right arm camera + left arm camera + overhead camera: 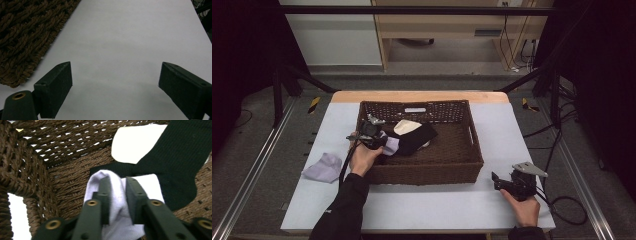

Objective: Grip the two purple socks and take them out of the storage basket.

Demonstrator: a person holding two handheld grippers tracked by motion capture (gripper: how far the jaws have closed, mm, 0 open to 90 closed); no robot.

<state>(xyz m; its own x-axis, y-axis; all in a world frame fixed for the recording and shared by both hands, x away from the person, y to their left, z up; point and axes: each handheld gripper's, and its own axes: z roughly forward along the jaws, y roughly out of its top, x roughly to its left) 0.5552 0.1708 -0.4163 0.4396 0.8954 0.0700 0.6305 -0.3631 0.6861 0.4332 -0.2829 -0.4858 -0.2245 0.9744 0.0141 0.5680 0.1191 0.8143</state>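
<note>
Lilac sock [117,202] beside basket wall [30,177]

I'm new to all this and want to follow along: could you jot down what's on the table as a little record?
Basket: brown wicker basket on the table
In basket: black sock, cream sock
Left gripper: shut on a lilac sock, inside the basket
Right gripper: open, over bare table beside the basket
Outside basket: another lilac sock, on its left
</note>
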